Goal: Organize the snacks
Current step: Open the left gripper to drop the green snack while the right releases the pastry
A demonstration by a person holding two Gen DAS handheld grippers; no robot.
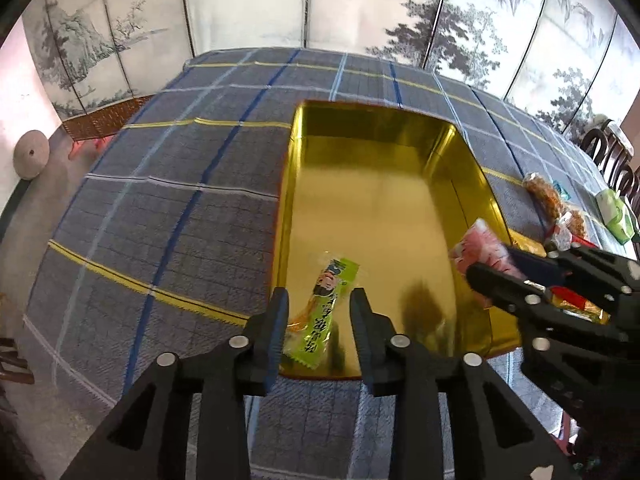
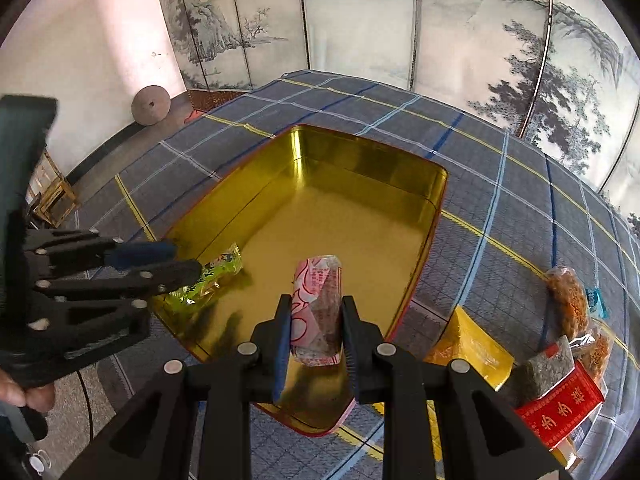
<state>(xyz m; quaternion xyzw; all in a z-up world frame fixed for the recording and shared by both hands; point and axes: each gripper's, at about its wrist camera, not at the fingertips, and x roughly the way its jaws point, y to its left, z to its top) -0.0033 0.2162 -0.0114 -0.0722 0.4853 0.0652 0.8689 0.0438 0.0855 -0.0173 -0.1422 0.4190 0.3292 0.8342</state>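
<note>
The left tool (image 1: 319,330) is hovering with its jaws spread over a green packet (image 1: 320,314) that is lying on the floor of the gold tin (image 1: 472,168), near the tin's 7 o'clock corner in the left wrist view. The right tool (image 2: 316,328) is pinching a pink packet (image 2: 318,308) between its pads and holding it above the near end of the tin.

By my reckoning the sorting is just starting: one snack is sitting inside, a second is about to go in, and several are waiting on the checked bench (image 2: 500,208).

The right wrist view is showing those leftovers most plainly at 4 o'clock: a yellow pouch (image 2: 480,350), a red packet (image 2: 564,408), a dark packet (image 2: 548,368) and orange fried snacks (image 2: 568,304). The left wrist view is adding a green tissue pack (image 1: 614,214) at 3 o'clock, which the right view is not catching, and it shows the green packet unobstructed.
</note>
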